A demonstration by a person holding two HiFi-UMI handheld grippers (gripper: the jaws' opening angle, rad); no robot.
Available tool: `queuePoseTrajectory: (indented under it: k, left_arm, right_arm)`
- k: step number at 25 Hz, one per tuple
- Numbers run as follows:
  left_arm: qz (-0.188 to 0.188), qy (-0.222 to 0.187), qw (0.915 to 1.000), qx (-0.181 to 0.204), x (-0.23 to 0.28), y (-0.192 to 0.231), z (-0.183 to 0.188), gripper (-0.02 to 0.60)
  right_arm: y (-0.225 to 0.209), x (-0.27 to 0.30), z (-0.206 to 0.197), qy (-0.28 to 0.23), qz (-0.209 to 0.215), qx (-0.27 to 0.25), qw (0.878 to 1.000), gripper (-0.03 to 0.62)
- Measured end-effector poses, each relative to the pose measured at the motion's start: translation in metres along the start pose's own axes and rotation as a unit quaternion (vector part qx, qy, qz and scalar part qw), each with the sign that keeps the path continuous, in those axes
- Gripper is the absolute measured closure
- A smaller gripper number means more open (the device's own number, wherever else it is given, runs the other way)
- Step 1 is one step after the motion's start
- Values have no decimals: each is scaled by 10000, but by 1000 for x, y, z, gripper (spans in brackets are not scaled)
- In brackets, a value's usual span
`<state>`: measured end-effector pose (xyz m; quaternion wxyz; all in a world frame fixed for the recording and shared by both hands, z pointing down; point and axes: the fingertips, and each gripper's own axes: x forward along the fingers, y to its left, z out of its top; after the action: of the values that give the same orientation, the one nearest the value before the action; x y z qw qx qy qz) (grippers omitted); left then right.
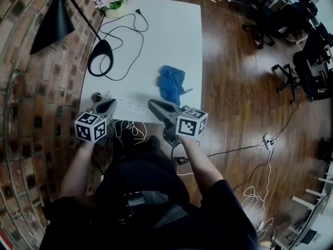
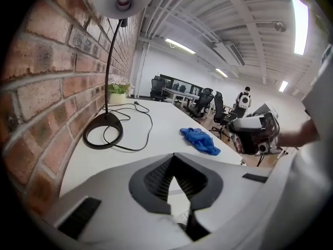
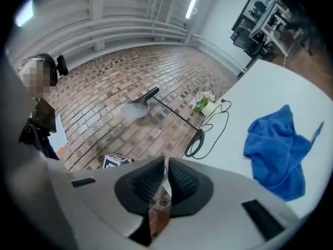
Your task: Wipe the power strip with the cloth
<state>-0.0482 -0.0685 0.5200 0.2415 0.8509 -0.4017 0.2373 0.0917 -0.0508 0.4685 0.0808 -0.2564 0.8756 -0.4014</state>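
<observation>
Both tongs hover empty at the table's (image 1: 171, 30) six o'clock edge, the left gripper (image 1: 106, 105) pressed together and the right gripper (image 1: 156, 107) all but closed. The strip (image 1: 130, 104) lies between them. At its one o'clock the cloth (image 1: 171, 82) looks soft and light; pinch a raised fold.

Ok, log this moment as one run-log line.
stage: wiping not started | left gripper: shut, empty | right gripper: shut, empty | cloth: crumpled on table, unheld | power strip: near edge, between grippers
</observation>
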Motion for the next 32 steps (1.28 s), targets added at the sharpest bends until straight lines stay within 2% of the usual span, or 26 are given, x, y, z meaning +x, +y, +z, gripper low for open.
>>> queuePoseTrajectory:
  k: [1, 5, 7, 11, 14, 18, 26, 32]
  left_arm:
    - [3, -21, 10000, -23, 0, -4, 2, 589]
    - [7, -31, 10000, -18, -1, -17, 10, 589]
    - [39, -76, 10000, -14, -6, -21, 16, 589]
    - [-36, -389, 9992, -55, -3, -23, 46, 589]
    - [-110, -422, 9989, -147, -11, -21, 44, 589]
    - [-35, -429, 9990, 114, -14, -13, 49, 588]
    - [-392, -723, 9966, 33, -31, -18, 59, 589]
    - [-713, -790, 9943, 17, -36, -36, 52, 588]
  right_arm:
    - [-1, -5, -1, 45, -23, -36, 10000, 617]
    - [-7, -15, -14, 462, -257, -277, 9982, 617]
    - [0, -14, -19, 571, -211, -253, 9978, 617]
    - [14, -2, -3, 638, -64, -529, 9965, 617]
    - [30, 13, 0, 661, -34, -624, 9959, 617]
    - [49, 26, 15, 626, 21, -882, 9941, 617]
    - [100, 36, 16, 646, 307, -1321, 9887, 617]
    - [116, 28, 8, 543, 138, -1283, 9902, 617]
